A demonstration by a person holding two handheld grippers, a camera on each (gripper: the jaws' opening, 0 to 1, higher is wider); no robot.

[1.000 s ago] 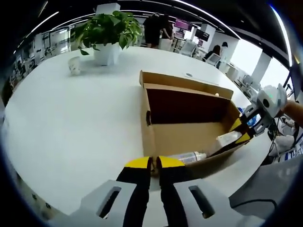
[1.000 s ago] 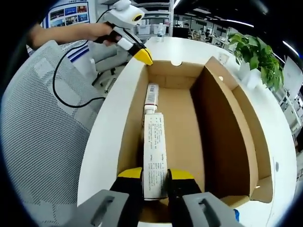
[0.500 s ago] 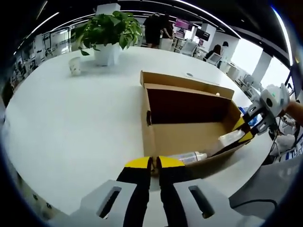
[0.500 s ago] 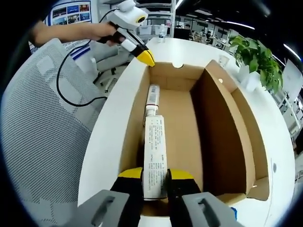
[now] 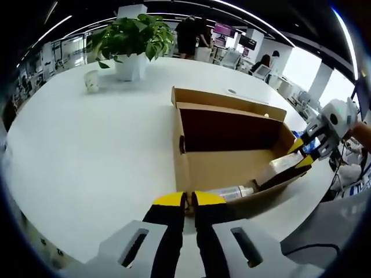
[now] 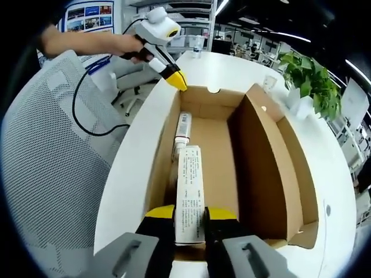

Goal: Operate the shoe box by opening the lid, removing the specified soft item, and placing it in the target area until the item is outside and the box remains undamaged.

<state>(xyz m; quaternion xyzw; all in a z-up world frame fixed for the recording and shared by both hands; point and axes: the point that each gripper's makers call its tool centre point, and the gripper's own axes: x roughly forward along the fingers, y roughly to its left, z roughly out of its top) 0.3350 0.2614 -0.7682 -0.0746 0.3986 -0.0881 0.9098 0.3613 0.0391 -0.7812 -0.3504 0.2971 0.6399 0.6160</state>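
Observation:
An open brown shoe box lies on the white table, its lid folded back on the far side. My left gripper is shut on the box's near end wall; in the right gripper view it pinches the far corner. My right gripper is shut on a soft white printed tube, held just above the box floor. In the left gripper view the right gripper holds that tube at the box's right end. A small clear bottle lies inside along the wall.
A potted plant and a small cup stand at the far side of the round white table. A mesh chair with a black cable sits beside the table. A person's hand holds the left gripper.
My right gripper has risen a little with the white tube, which now sits higher at the box's end. The left gripper and the box have stayed put.

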